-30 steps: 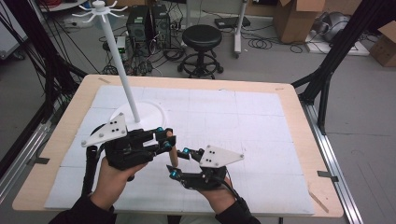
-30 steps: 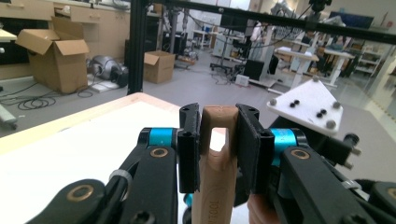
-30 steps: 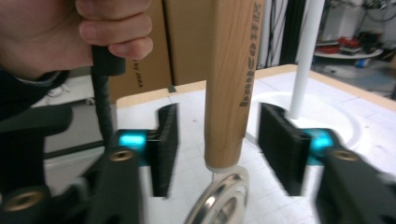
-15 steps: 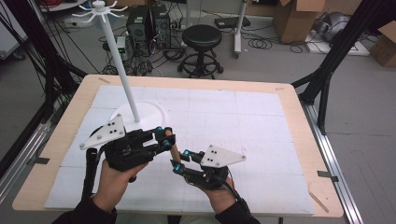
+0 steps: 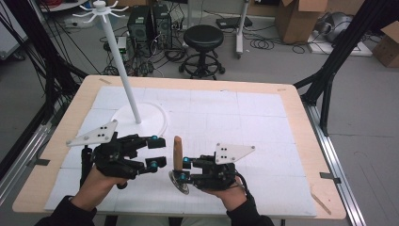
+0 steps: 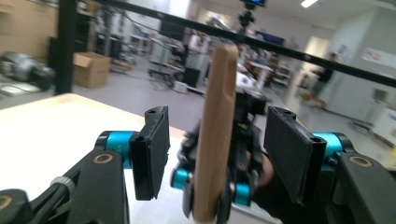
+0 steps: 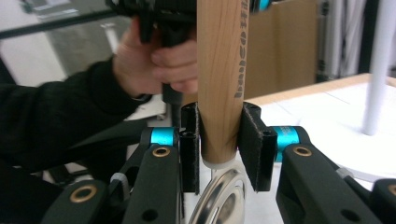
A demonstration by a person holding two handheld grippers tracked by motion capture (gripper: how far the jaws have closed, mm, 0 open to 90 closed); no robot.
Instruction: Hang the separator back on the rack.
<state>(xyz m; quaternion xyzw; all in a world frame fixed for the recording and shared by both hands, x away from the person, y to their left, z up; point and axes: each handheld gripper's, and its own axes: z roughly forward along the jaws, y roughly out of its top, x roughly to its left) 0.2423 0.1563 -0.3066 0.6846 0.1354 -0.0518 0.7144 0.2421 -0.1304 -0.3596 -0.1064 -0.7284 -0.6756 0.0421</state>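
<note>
A pizza cutter with a wooden handle (image 5: 177,151) and a steel wheel (image 5: 179,181) stands upright near the table's front edge. My right gripper (image 5: 184,169) is shut on the lower end of the handle (image 7: 219,93), just above the wheel (image 7: 222,200). My left gripper (image 5: 159,151) is open just left of the handle. In the left gripper view the handle (image 6: 217,126) rises a little beyond the open gripper (image 6: 222,156), with the pads (image 6: 156,149) clear of it on both sides.
A white hook stand (image 5: 123,66) on a round white base (image 5: 155,117) stands behind the left gripper, and its pole (image 7: 378,65) is close by. White mat (image 5: 244,122) covers the wooden table (image 5: 301,122). A stool (image 5: 203,37) and boxes stand beyond.
The left gripper has drawn back to the left from the handle with its jaws apart. The right gripper has shifted slightly right, and the cutter now stands more upright.
</note>
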